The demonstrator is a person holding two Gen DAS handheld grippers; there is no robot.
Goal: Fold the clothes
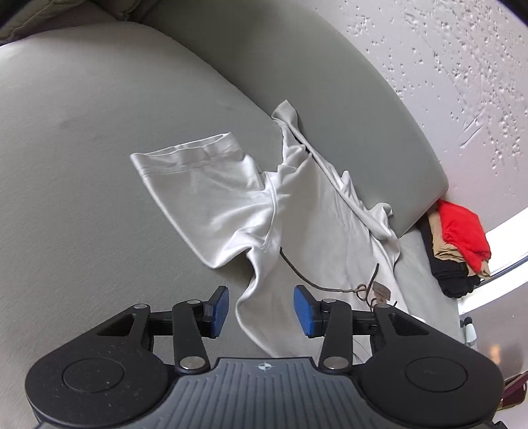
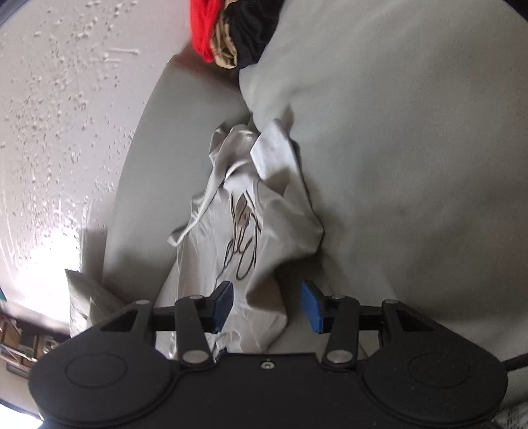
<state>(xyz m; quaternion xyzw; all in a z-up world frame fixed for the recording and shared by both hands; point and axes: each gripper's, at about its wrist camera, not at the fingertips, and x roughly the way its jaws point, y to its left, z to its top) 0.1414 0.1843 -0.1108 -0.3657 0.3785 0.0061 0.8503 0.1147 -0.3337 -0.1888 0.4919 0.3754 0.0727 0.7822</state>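
White, thin jersey T-shirt [image 1: 316,211] lies crumpled on the grey upholstered sofa seat [image 1: 82,165], one short sleeve spread flat toward the seat's middle, the body bunched along the crease where seat meets the grey back cushion [image 1: 346,115]. Dark line-drawn print on its front, visible in both views [image 2: 242,237].

Left gripper [image 1: 260,308]: jaws wide, blue pads apart, nothing between them; poised above the shirt's lower edge, contact not discernible. Right gripper [image 2: 267,305]: jaws likewise wide, empty, straddling a raised fold of the same shirt near the print; touching or just above, cannot tell.

Stack of folded garments, red over tan over black [image 1: 458,244], sits at the far end of the sofa past the back cushion, well apart from the shirt; also seen at the top of the right wrist view [image 2: 227,29]. Textured white wall [image 1: 445,66] behind the sofa.
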